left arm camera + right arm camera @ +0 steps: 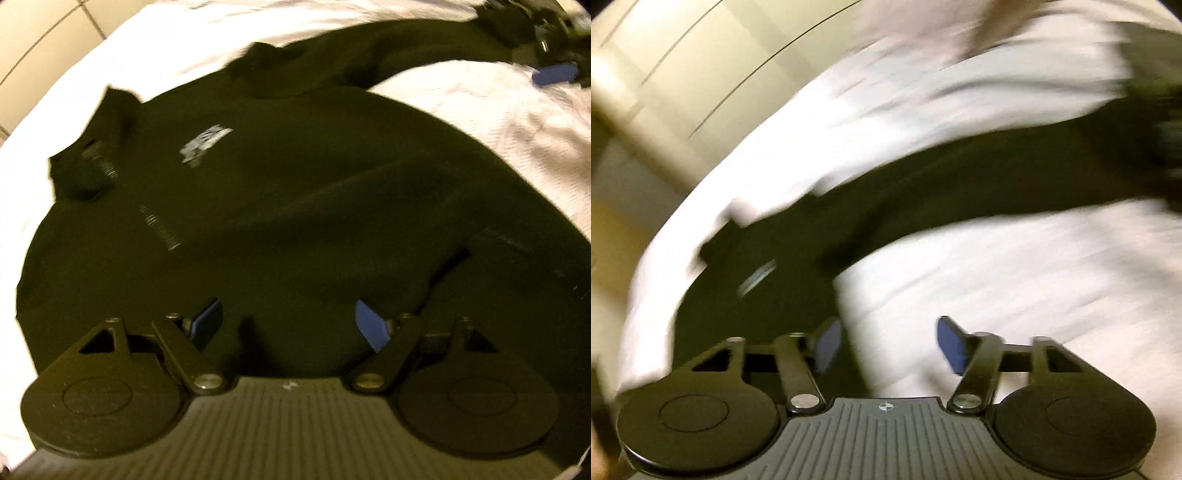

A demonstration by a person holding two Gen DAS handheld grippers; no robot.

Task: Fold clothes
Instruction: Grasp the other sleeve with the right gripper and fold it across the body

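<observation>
Dark fabric fills the left wrist view: a black sweatshirt (295, 206) lies spread face-up on a white bed sheet (498, 122), its pale chest print (205, 142) toward the left and one long sleeve (424, 44) stretched away to the upper right. Laid out flat like this, the garment looks ready for its first fold rather than partway through one. The left gripper (291, 321) hovers over the lower body of the sweatshirt with its blue pads well apart and nothing between them, probably placed to take the hem or side edge. At the top right a blue pad of the right gripper (554, 75) shows near the sleeve's far end. The right wrist view is heavily blurred, so detail is poor. The sleeve (960, 184) runs as a dark band across the sheet (1034, 277), with tiled floor (683, 55) beyond the bed. The right gripper (886, 341) stands open and empty above the boundary between fabric and sheet.
</observation>
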